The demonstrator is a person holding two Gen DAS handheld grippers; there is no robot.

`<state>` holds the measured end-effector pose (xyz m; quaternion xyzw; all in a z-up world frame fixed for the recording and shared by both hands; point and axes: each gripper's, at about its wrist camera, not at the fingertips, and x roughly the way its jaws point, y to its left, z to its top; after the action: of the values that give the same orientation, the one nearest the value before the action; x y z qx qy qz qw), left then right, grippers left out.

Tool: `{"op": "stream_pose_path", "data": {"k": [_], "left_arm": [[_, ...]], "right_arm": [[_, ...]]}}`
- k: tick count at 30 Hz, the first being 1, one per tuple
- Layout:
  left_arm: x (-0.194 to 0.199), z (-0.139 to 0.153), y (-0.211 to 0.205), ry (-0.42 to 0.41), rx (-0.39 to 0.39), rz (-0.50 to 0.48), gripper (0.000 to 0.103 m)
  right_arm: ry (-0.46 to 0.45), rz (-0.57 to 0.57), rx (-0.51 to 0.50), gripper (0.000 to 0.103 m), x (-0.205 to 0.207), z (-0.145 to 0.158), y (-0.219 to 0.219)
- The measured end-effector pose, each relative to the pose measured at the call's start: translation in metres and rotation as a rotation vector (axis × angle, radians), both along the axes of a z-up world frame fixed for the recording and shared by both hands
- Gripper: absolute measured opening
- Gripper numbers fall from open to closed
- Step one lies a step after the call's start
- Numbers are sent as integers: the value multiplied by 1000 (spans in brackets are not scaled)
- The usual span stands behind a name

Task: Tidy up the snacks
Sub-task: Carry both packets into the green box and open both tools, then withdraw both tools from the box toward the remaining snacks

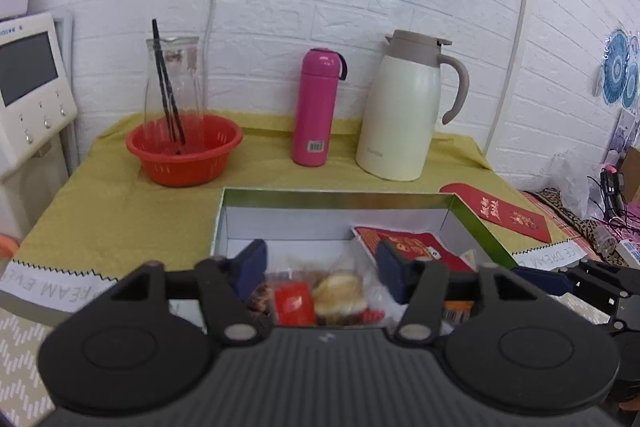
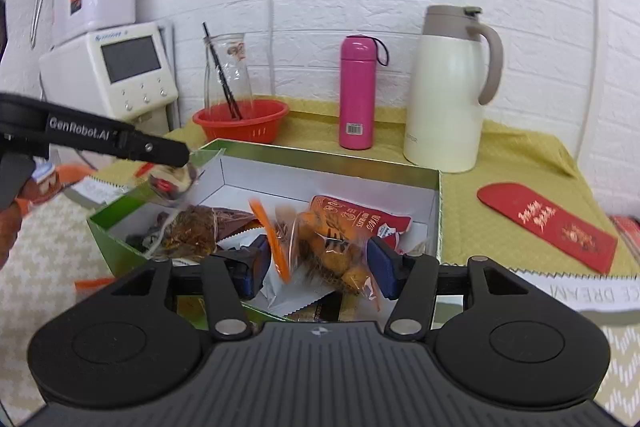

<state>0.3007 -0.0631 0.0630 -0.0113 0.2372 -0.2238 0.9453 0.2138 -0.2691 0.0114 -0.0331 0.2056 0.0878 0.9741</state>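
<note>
**Snacks going into the open box**

An open box (image 2: 439,211), green outside and white inside, sits on the near part of a yellow-green cloth (image 1: 120,203). Both grippers hang over its near edge.

The left gripper (image 1: 320,263) has its blue pads apart. Between them, in its own view, shows a clear bag (image 1: 340,291) of pale round snacks with a small red packet (image 1: 294,303) beside it; whether the pads press on the bag I cannot tell. In the right wrist view the bag hangs just under the tip of this gripper, above the box's left corner.

The right gripper (image 2: 318,259) is spread wide. A clear bag of orange-brown snacks (image 2: 332,247) lies between its pads, blurred, with an orange strip (image 2: 274,239) at its left; the pads do not seem to press it.

Inside the box lie a red pouch (image 2: 360,219) toward the far right, a brown bag (image 2: 204,227) on the left, and some white wrappers underneath.

Along the white brick wall, from left to right, stand a red basket (image 1: 184,155) holding a glass carafe (image 1: 174,83) with black chopsticks (image 1: 166,87) in it, a pink flask (image 1: 316,107), and a cream jug (image 1: 404,111) with a taupe lid and handle. A red envelope (image 2: 548,223) lies flat on the cloth to the right of the box. A white machine (image 2: 116,71) with a screen stands far left.
</note>
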Motion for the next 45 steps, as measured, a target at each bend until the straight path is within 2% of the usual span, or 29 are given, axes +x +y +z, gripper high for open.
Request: {"op": "stream_pose_path", "data": {"k": [2, 4, 6, 10, 13, 20, 27, 28, 29, 30, 31, 32, 33, 36, 39, 40, 41, 42, 45], "left_arm": [[-7, 0, -1, -42, 3, -6, 72], [-7, 0, -2, -12, 2, 0, 74], [-7, 0, -3, -4, 5, 28, 76], [-17, 2, -6, -51, 70, 82, 78], [-26, 7, -2, -65, 70, 101, 78], [-57, 21, 6, -99, 91, 117, 78], [-109, 28, 13, -148, 150, 79, 78], [-115, 29, 14, -140, 158, 81, 74], [-121, 30, 16, -135, 160, 79, 51], [-125, 31, 18, -125, 158, 71, 37], [-128, 31, 22, -99, 141, 61, 12], [-131, 31, 26, -71, 121, 61, 5], [-136, 31, 29, -55, 103, 61, 3], [-155, 26, 31, -93, 129, 64, 2], [-171, 18, 37, -77, 101, 51, 6], [-176, 14, 39, -63, 91, 50, 26], [-180, 10, 40, -57, 87, 53, 64], [-184, 6, 40, -63, 87, 67, 74], [-191, -7, 40, -67, 100, 104, 76]], "right_arm": [[-50, 7, -41, 103, -5, 0, 4], [-78, 9, -70, 103, -9, 1, 7], [-74, 10, -72, 103, -11, 2, 8], [-70, 10, -79, 103, -17, 6, 9], [-69, 2, -63, 103, -24, 11, 8], [-87, 7, -59, 103, -52, 26, 11], [-58, 9, -20, 103, -90, 39, 11], [-54, 9, -16, 103, -96, 39, 12], [-49, 7, -15, 103, -101, 40, 12], [-46, 9, -17, 103, -106, 40, 13], [-43, 14, -19, 103, -111, 39, 14], [-39, 20, -23, 103, -116, 38, 16], [-33, 26, -27, 103, -120, 37, 17], [-8, 36, -33, 103, -131, 32, 22], [34, 55, -22, 103, -141, 22, 27], [50, 60, -21, 103, -143, 18, 29], [63, 64, -22, 103, -144, 13, 30], [73, 66, -24, 103, -146, 9, 31], [102, 64, -22, 103, -147, -4, 33]]}}
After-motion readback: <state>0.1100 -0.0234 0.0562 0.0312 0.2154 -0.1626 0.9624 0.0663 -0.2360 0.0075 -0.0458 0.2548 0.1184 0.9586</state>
